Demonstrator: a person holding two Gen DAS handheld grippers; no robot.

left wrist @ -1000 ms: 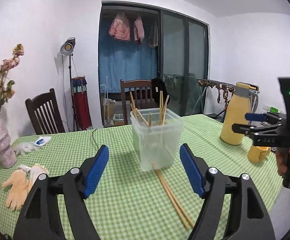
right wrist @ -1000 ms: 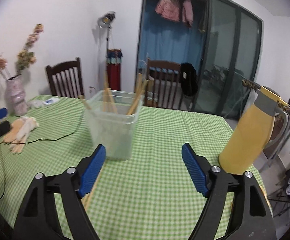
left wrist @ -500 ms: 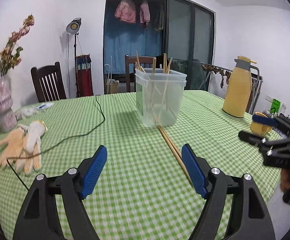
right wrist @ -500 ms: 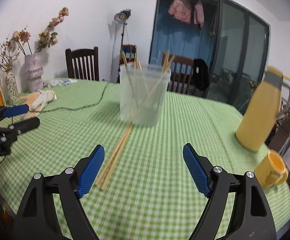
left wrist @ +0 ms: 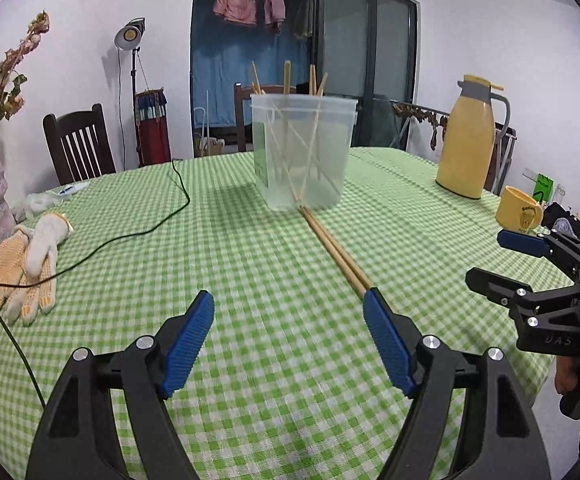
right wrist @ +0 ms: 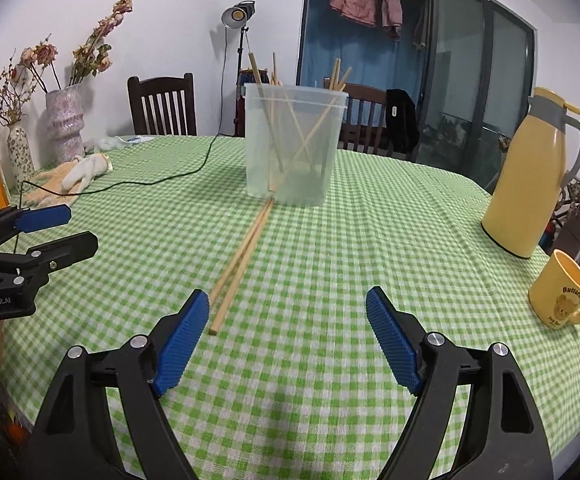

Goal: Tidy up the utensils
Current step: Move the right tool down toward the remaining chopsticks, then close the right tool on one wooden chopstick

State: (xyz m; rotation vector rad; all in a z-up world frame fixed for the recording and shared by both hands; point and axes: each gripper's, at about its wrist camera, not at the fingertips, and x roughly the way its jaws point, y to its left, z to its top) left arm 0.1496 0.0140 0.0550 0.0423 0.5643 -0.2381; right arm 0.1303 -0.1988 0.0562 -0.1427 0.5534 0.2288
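Both grippers lowered toward the loose chopsticks

Left view: the left gripper [left wrist: 288, 312] has come down, jaws apart and empty; chopsticks [left wrist: 336, 254] lie on the counter [left wrist: 249, 264] before the container [left wrist: 302, 152].
Right view: the right gripper [right wrist: 287, 308], jaws apart and empty, has sunk near the chopsticks [right wrist: 241, 260]; picking up seems next.

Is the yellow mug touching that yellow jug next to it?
Apart. The right wrist view shows checked cloth between the mug and the jug.
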